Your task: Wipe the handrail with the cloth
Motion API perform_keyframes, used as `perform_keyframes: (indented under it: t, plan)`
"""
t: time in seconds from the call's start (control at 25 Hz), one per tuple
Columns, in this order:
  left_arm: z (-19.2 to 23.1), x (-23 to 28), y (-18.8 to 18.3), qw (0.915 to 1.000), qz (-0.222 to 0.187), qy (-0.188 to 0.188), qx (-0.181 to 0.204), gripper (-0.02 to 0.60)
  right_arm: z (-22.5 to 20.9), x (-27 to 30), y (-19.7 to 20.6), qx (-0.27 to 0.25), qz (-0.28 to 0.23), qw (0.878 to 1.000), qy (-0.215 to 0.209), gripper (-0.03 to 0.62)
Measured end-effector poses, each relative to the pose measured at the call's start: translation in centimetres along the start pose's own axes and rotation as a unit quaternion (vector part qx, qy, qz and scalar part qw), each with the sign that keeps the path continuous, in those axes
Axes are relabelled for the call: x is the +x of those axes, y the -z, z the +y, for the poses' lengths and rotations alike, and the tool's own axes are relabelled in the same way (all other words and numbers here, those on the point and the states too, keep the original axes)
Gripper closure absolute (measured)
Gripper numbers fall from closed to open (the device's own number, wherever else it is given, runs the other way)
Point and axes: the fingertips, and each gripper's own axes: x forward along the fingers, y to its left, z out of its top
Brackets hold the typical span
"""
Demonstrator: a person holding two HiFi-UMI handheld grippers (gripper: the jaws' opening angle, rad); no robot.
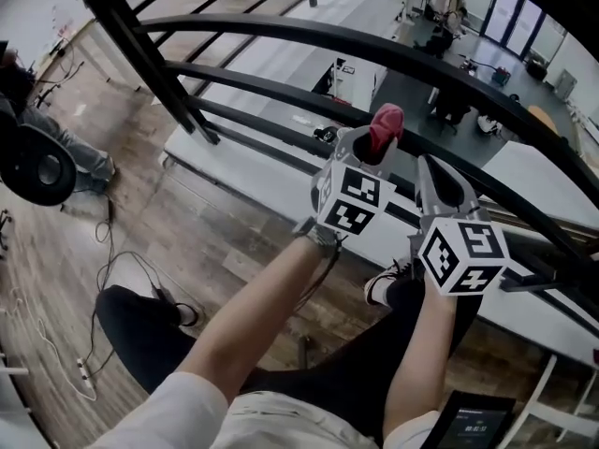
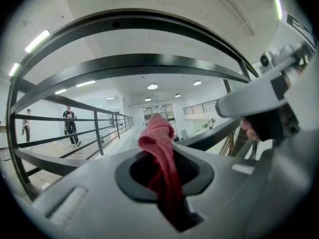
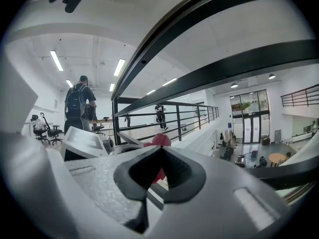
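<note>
Left fingers point(image 2: 99, 178) pinching red cloth point(image 2: 159, 148), right fingers point(image 3: 214, 183) pressed together; black handrail point(image 1: 309, 40), wood-plank floor point(image 1: 56, 251), hall point(image 1: 402, 101) below

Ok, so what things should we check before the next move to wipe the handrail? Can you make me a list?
1. Does the left tool grip the cloth? Ok: the jaws are shut on it and its top sticks up free.
2. Is the cloth touching the handrail? Cannot tell: in the head view it sits close to the bars.
3. Is the right tool free to help? Ok: its jaws are shut on nothing.
4. Is the handrail bare where we can see it? Ok: nothing rests on the bars.
5. Are the two tools apart? Ok: they are side by side, not touching.
</note>
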Motion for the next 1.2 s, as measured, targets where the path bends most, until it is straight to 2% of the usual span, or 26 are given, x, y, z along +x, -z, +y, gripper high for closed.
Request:
perform_keyframes:
  t: [0.28, 0.44, 0.56, 0.72, 0.92, 1.08, 1.2]
  plan:
    - [-0.1, 0.0, 0.1, 0.9999, 0.010, 0.004, -0.005, 0.514, -0.6, -0.6, 0.2, 0.005, -0.002, 1.000, 0.007, 0.592]
    - [-0.3, 0.1, 0.2, 0.9999, 0.013, 0.004, -0.007, 0.514, 0.9, -0.4, -1.3, 0.000, -0.024, 1.000, -0.013, 0.592]
    - [0.1, -0.1, 0.3, 0.9999, 0.007, -0.003, -0.008, 0.514, 2.8, 0.5, -1.0, -0.023, -0.016, 0.999, -0.029, 0.592]
    - [-0.4, -0.1, 0.2, 0.9998, 0.006, 0.018, -0.001, 0.514, 3.7, 0.9, -0.4, -0.034, -0.003, 0.999, -0.033, 0.592]
    - [-0.9, -0.4, 0.1, 0.9993, -0.007, 0.035, -0.011, 0.514, 3.8, 1.7, 0.3, -0.031, 0.007, 0.999, -0.032, 0.592]
    - [-0.8, -0.9, 0.0, 0.9987, -0.027, 0.043, -0.004, 0.514, 2.8, 2.6, 0.5, -0.017, 0.007, 1.000, -0.009, 0.592]
    - [-0.3, -1.2, 0.2, 0.9977, -0.043, 0.050, -0.016, 0.514, 1.5, 3.2, 1.1, -0.012, 0.013, 1.000, 0.023, 0.592]
